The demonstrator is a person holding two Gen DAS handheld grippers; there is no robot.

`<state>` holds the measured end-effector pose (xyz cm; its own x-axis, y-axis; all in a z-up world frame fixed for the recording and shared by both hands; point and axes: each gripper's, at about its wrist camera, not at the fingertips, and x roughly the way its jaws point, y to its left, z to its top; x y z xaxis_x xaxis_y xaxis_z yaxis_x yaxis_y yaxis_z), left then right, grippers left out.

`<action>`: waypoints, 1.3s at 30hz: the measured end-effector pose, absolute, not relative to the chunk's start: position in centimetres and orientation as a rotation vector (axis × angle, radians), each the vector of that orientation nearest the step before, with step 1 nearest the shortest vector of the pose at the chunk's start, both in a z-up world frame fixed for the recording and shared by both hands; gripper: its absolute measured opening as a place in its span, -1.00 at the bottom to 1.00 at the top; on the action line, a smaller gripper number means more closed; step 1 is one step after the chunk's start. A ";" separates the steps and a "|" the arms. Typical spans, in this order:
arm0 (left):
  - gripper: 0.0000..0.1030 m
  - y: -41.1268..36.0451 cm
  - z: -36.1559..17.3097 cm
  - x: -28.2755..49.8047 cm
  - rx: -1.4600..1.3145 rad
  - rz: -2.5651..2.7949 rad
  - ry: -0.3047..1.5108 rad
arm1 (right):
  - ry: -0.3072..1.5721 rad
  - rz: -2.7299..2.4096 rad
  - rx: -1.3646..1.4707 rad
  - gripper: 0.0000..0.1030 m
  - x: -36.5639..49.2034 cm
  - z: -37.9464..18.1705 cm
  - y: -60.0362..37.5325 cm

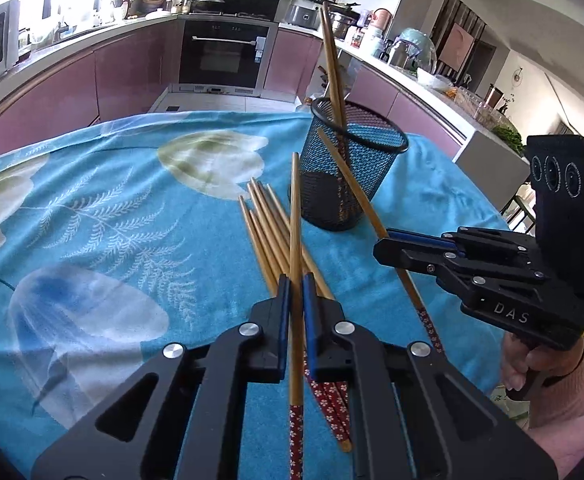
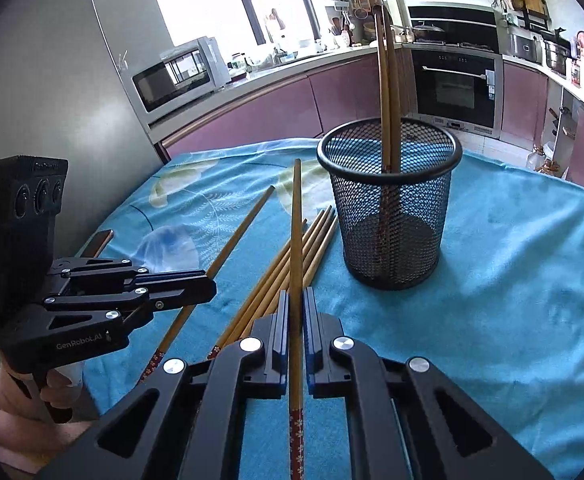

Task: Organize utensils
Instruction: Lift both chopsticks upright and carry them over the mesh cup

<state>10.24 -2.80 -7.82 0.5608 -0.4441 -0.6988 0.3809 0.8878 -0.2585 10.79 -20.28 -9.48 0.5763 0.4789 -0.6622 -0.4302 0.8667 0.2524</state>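
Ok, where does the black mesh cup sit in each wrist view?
Left wrist view: mesh cup stands right of centre, past the loose chopsticks.
Right wrist view: mesh cup stands right of centre, upper middle.
Shared landmark: the built-in oven behind the table.

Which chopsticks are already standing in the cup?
The two chopsticks leaning upright inside the black mesh cup. The others lie on the blue cloth or are clamped, one in each tool.

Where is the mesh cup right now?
The mesh cup stands upright on the blue cloth, right of the loose chopsticks in the right wrist view, two chopsticks already inside.
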 end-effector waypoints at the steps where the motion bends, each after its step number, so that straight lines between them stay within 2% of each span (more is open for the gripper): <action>1: -0.86 -2.7 -7.3 10.1 -0.089 -0.499 0.837 | 0.784 0.536 0.072 -0.89 10.7 -9.2 -20.5; 16: -0.86 -1.6 -0.8 7.8 -0.172 -0.600 0.694 | 0.653 0.539 0.132 -0.89 9.5 -5.3 -23.4; 39: -0.86 -3.6 4.2 11.1 -0.174 -0.589 0.579 | 0.500 0.506 0.124 -0.89 11.3 0.7 -25.6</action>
<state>11.13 -3.60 4.18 0.6788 -0.5690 -0.4642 0.4741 0.8223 -0.3147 11.34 -25.56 0.65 0.7577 0.4932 -0.4273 -0.4338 0.8699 0.2347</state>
